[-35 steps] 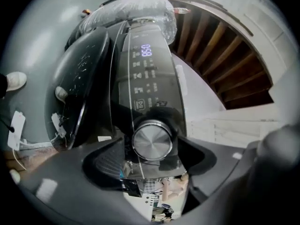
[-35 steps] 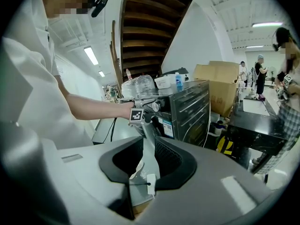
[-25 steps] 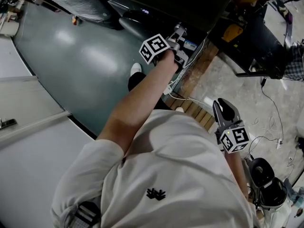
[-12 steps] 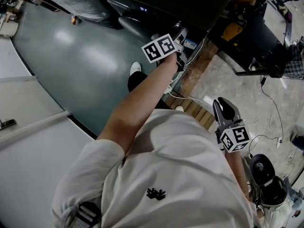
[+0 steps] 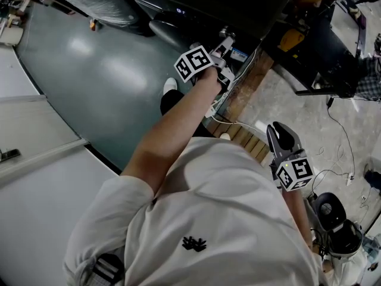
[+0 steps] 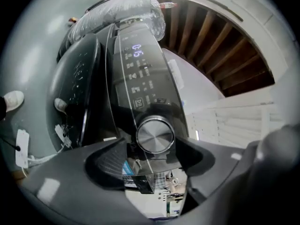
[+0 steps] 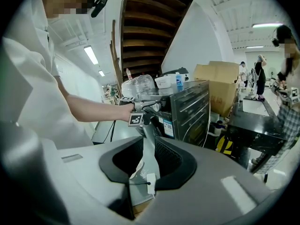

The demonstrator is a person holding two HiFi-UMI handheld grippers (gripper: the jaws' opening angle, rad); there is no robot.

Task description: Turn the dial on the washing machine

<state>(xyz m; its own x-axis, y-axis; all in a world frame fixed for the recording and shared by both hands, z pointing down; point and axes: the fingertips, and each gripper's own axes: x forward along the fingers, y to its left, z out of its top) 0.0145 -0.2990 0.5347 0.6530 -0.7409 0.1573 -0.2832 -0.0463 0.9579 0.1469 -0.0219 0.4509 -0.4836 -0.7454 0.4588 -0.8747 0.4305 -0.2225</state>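
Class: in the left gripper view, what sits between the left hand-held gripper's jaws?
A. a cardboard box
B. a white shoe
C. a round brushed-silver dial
C: the round brushed-silver dial on the dark washing machine panel lies between the jaws of the left hand-held gripper, which have just been opening and stand open around it.

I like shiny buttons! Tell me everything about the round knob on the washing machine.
The dial is round, with a brushed silver face and a shiny rim. It sticks out from the glossy dark control panel, below the glowing display. It sits between the jaws of the left gripper, which have just been opening; neither jaw seems to press it.
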